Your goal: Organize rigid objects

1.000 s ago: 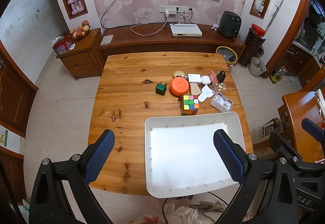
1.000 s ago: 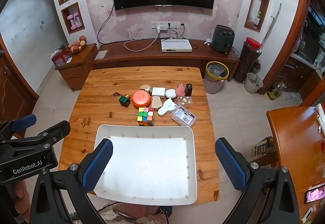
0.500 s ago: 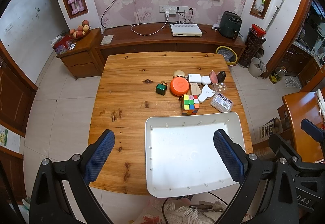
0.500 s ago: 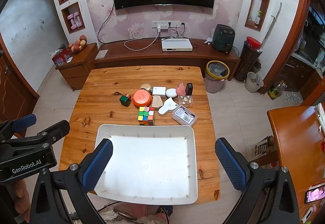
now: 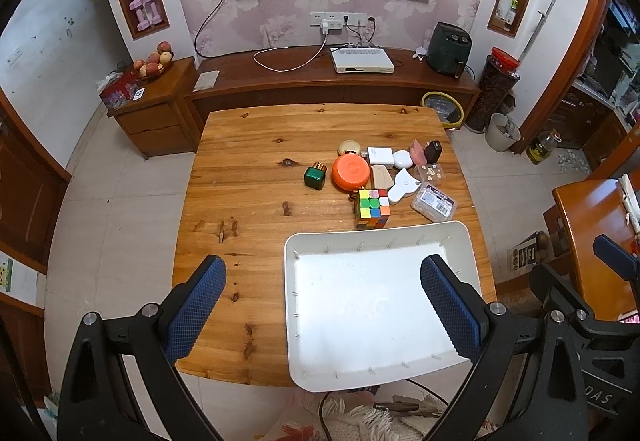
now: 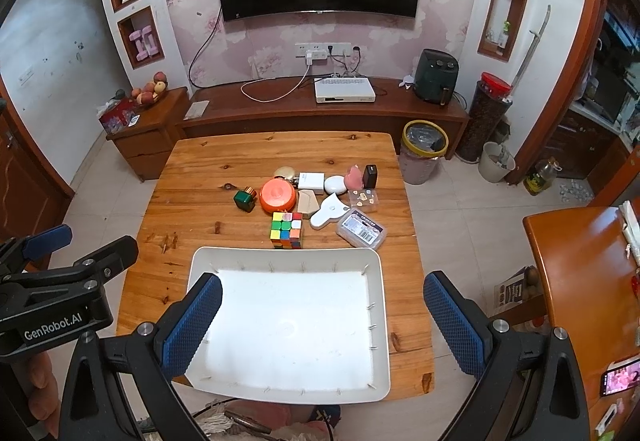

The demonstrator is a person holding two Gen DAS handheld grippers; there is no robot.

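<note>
Both grippers, left (image 5: 323,304) and right (image 6: 322,321), hang low in frame with jaws wide, holding nothing. An empty tray (image 6: 382,297) fills the centre. Above it crowd a cube (image 6: 286,229), orange lid (image 6: 277,194) and small boxes on the counter (image 6: 200,177).

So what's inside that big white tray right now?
Nothing shows in the white tray; its floor looks bare. The left gripper and right gripper cover small patches at its sides. The cube sits behind it.

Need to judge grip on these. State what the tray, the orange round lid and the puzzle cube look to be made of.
Tray: probably moulded plastic, matte white, with rounded corners and a smooth raised rim.
Orange round lid: likely plastic, glossy, uniform colour with a soft highlight.
Puzzle cube: hard plastic, flat coloured squares on a dark body, slightly shiny.
</note>
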